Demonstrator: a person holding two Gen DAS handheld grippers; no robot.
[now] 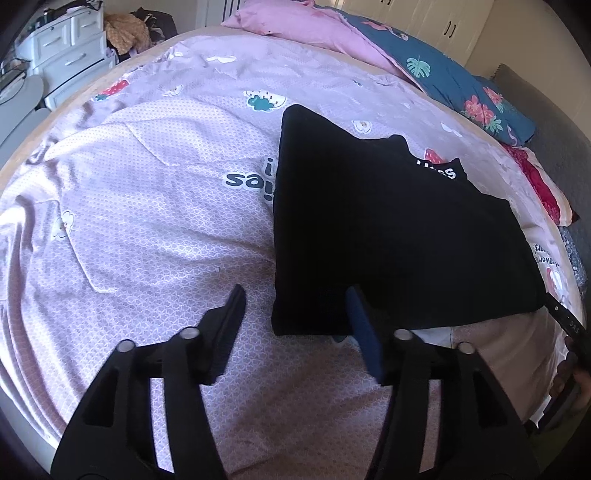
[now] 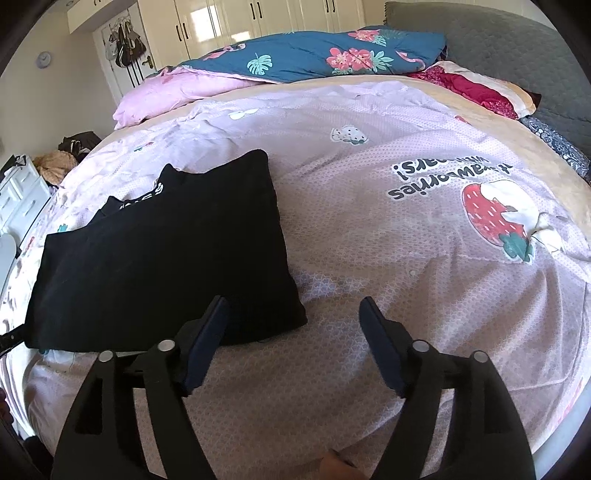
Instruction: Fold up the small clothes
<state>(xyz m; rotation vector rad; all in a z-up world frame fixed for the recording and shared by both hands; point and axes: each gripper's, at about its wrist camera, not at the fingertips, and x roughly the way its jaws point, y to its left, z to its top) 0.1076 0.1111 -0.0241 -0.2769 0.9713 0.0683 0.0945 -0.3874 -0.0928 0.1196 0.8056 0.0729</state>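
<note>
A black garment (image 1: 388,236) with white lettering near its collar lies folded flat on the pink strawberry-print bedspread (image 1: 147,221). It also shows in the right wrist view (image 2: 166,251), at the left. My left gripper (image 1: 295,295) is open and empty, just above the garment's near left corner. My right gripper (image 2: 293,304) is open and empty, over the bedspread (image 2: 406,258) at the garment's near right corner. The right gripper's finger (image 1: 565,317) shows at the right edge of the left wrist view.
A pink and blue floral duvet (image 2: 295,59) is bunched at the far side of the bed. A red-patterned pillow (image 2: 480,88) and grey headboard (image 2: 517,48) are to the right. White drawers (image 1: 62,48) stand past the left bed edge. Wardrobes (image 2: 258,18) line the far wall.
</note>
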